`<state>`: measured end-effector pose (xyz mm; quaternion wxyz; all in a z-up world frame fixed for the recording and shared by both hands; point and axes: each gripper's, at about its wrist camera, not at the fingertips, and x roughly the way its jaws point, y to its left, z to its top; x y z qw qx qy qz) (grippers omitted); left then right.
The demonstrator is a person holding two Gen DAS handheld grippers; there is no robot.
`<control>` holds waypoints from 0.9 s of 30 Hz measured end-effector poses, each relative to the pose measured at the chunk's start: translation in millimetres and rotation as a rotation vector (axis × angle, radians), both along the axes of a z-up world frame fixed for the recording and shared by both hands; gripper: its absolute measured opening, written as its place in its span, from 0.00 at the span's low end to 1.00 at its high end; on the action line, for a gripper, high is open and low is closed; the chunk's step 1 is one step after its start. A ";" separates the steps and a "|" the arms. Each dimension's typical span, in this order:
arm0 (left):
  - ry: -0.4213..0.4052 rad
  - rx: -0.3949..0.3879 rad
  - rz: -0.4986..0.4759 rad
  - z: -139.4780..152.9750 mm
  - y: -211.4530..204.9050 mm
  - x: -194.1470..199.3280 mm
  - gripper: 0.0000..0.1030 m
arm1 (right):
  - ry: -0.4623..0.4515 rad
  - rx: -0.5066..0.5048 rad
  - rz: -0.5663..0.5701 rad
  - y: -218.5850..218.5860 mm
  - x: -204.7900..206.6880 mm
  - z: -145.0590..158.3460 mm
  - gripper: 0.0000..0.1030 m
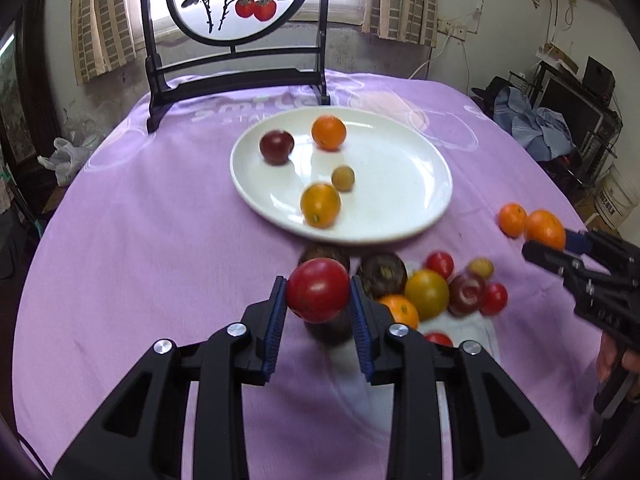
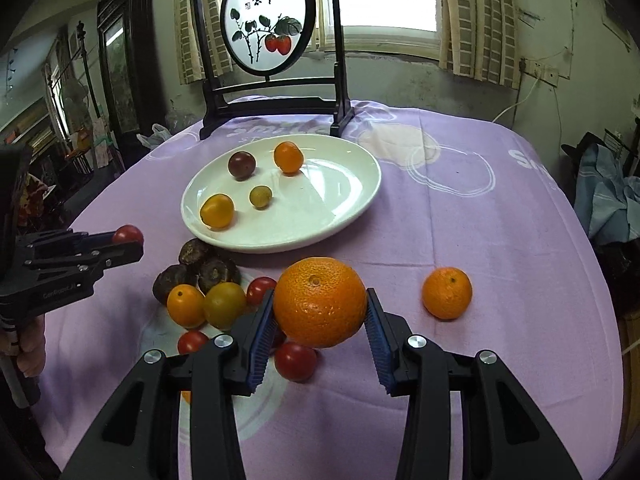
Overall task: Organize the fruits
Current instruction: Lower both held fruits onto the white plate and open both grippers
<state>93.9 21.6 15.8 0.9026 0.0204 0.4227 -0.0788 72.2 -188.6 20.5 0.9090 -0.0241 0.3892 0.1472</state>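
Left tool [image 1: 319, 296] pinches a red tomato [image 1: 318, 290]; right tool [image 2: 320, 312] pinches an orange [image 2: 320, 302], both above table [image 2: 500, 240].

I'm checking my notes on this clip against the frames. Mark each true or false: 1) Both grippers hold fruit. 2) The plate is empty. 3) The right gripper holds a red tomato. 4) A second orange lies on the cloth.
1) True: the left gripper grips a red tomato; the right gripper grips an orange.
2) False: the white plate holds four fruits.
3) False: it holds the orange.
4) True: a smaller orange lies on the purple cloth.
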 end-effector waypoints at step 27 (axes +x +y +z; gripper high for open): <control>-0.023 0.032 0.161 -7.1 18.1 79.4 0.74 | 0.065 -0.011 0.093 56.0 63.7 -16.7 0.53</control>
